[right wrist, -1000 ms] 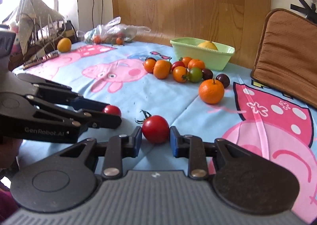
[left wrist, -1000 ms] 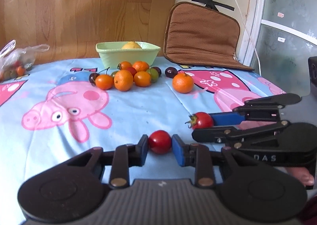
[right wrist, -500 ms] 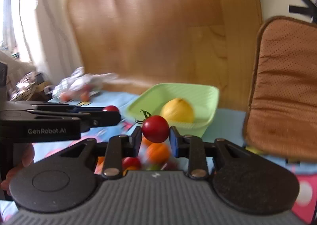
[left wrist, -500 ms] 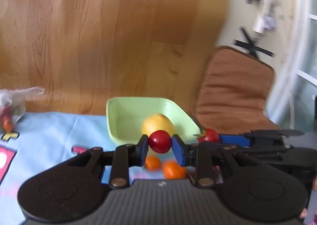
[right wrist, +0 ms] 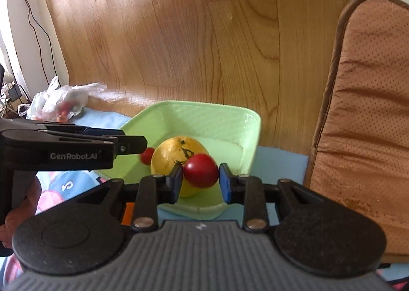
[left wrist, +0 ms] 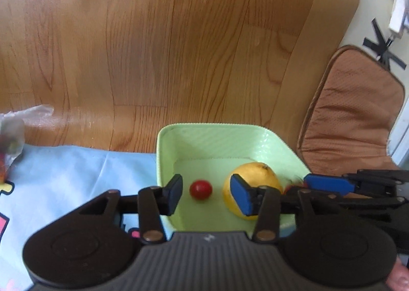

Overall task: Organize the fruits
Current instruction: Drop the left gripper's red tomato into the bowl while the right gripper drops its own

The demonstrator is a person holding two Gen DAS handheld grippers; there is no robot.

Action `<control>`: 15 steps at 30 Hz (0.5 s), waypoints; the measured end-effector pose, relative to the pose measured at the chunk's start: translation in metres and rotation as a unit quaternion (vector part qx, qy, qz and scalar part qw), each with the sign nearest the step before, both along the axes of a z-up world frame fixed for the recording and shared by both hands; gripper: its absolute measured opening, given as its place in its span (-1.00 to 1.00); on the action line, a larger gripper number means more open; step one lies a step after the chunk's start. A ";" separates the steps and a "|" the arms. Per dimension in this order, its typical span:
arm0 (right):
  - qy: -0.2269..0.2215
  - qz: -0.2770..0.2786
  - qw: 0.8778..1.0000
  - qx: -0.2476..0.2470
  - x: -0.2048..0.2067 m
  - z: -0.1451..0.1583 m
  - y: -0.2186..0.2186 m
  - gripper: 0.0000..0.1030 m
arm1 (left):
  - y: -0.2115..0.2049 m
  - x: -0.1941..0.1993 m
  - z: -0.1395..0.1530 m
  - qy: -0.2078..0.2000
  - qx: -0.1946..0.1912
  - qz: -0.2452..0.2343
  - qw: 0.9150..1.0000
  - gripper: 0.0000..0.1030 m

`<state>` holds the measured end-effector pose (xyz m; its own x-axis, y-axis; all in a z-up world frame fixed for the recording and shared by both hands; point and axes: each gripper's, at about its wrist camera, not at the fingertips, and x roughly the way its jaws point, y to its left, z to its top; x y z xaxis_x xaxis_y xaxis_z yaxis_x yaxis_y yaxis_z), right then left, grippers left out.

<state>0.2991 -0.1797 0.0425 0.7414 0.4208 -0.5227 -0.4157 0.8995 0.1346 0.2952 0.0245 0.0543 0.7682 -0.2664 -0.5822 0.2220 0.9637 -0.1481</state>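
The left gripper [left wrist: 205,192] is seen with its jaws opening; a small red tomato [left wrist: 200,189] lies free between the fingers, touching neither, inside the green bowl [left wrist: 217,135]. A second tomato [right wrist: 201,170] is clamped between the pads of the right gripper [right wrist: 200,179], held over the bowl's near edge. A lemon [left wrist: 258,173] rests in the bowl just beside both, partly hidden by the fingers. The bowl stands on a blue printed cloth [left wrist: 76,170]. A wooden panel [left wrist: 179,47] rises behind, a brown cushion [right wrist: 365,111] to the right, a plastic bag [right wrist: 61,101] to the left.
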 end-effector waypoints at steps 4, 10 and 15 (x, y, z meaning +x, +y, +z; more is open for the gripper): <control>-0.003 0.000 1.000 0.026 -0.022 0.009 -0.027 -0.35 | 0.012 -0.037 0.016 -0.026 -0.022 -0.014 0.999 -0.17; -0.002 0.015 0.999 0.051 -0.089 0.008 -0.055 -0.35 | 0.016 -0.108 0.015 -0.041 -0.037 -0.064 0.996 -0.17; -0.026 0.033 0.999 0.030 -0.131 0.007 -0.052 -0.35 | -0.005 -0.144 -0.005 -0.032 -0.006 -0.108 0.994 -0.18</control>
